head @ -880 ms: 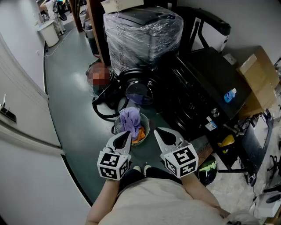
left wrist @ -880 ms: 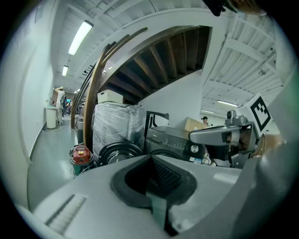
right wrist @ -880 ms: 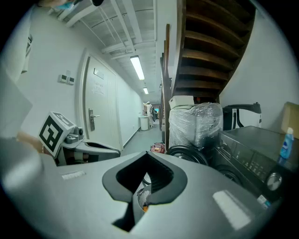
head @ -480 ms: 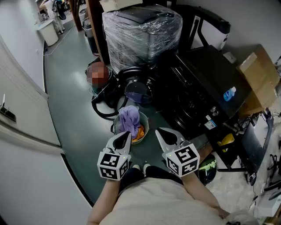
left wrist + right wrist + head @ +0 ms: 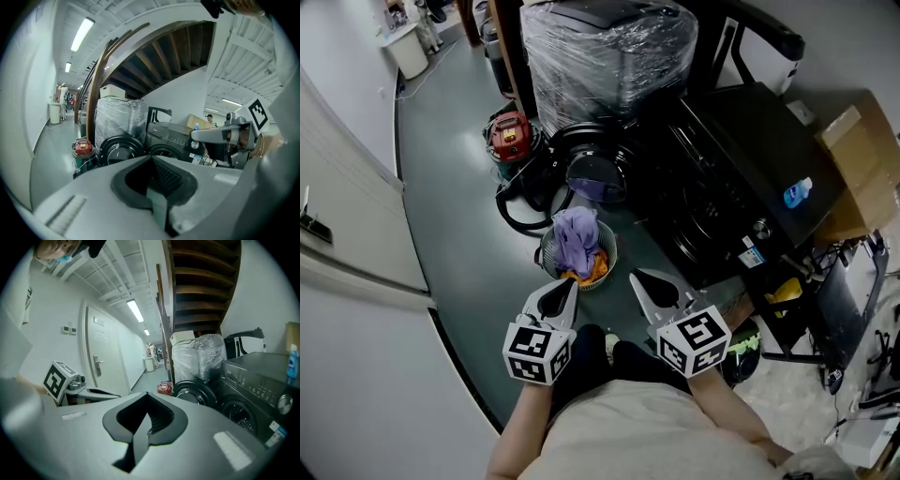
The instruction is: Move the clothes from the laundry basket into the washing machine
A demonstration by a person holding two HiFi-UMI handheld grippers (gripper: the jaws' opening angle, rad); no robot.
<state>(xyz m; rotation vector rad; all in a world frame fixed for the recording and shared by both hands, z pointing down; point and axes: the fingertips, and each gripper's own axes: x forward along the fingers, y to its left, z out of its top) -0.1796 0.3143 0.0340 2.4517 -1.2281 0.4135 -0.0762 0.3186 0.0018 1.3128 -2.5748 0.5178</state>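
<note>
A round laundry basket stands on the green floor, holding a purple garment and an orange one. Just beyond it the black washing machine has its round door swung open. My left gripper hovers just in front of the basket's near rim, jaws shut and empty. My right gripper is level with it, to the basket's right, also shut and empty. In the left gripper view the washer's front shows behind the jaws; in the right gripper view the open door lies ahead.
A plastic-wrapped appliance stands behind the washer. A red vacuum and its black hose lie left of the door. A white wall with a door runs along the left. A cardboard box and cluttered shelves sit at the right.
The view has shifted forward, so the basket and washer sit slightly lower and nearer. Both grippers stay shut and side by side, a little closer to the basket.
</note>
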